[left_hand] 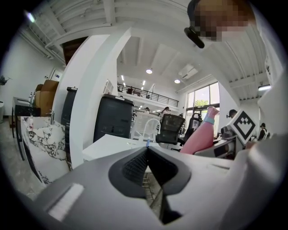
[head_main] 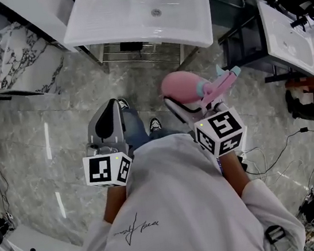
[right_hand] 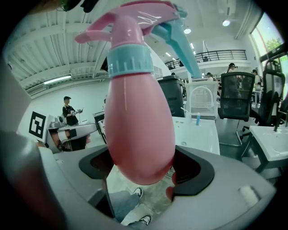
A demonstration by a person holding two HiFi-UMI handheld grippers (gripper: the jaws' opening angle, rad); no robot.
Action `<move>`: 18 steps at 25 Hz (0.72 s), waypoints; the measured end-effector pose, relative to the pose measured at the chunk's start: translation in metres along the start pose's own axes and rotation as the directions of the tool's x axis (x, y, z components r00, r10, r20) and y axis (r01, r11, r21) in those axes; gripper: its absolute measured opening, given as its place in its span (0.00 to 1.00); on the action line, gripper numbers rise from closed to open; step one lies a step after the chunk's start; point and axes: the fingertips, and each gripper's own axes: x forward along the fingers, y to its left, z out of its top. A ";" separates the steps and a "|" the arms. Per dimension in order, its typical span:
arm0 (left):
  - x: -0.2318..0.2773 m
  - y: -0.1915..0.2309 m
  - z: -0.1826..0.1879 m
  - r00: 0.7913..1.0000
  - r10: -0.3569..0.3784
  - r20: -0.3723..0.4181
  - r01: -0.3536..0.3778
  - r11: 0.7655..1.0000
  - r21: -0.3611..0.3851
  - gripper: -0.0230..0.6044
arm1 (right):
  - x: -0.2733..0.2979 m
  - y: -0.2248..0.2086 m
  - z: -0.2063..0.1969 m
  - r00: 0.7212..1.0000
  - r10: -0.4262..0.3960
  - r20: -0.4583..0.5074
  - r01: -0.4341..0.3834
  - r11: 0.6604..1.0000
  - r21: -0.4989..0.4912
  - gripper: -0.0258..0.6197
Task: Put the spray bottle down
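A pink spray bottle (head_main: 181, 85) with a teal collar and trigger is held at waist height over the grey floor, with my right gripper (head_main: 187, 101) shut on its rounded body. In the right gripper view the bottle (right_hand: 139, 117) stands upright and fills the space between the jaws of the right gripper (right_hand: 141, 168), nozzle pointing right. My left gripper (head_main: 110, 108) hangs level with it to the left, shut with nothing in it. Its pads meet in the left gripper view (left_hand: 147, 152), where the bottle (left_hand: 200, 137) shows off to the right.
A white washbasin (head_main: 189, 24) on a metal frame stands just ahead, with a small blue bottle (right_hand: 197, 119) on its top. A marble-pattern cabinet (head_main: 26, 59) is at the left, another white basin (head_main: 286, 37) at the right. Cables (head_main: 276, 151) lie on the floor.
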 end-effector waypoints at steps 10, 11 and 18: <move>0.059 0.018 0.011 0.995 -0.096 0.017 0.096 0.995 0.015 0.12 | 0.038 -0.018 0.024 0.999 -0.039 -0.007 0.039 0.999 -0.008 0.64; 0.066 0.018 0.012 0.993 -0.114 0.014 0.113 0.993 0.024 0.12 | 0.044 -0.019 0.028 0.999 -0.041 -0.005 0.041 0.999 -0.006 0.64; 0.117 0.048 0.033 0.988 -0.155 0.024 0.155 0.988 0.016 0.12 | 0.088 -0.025 0.057 0.998 -0.069 0.012 0.069 0.998 0.010 0.64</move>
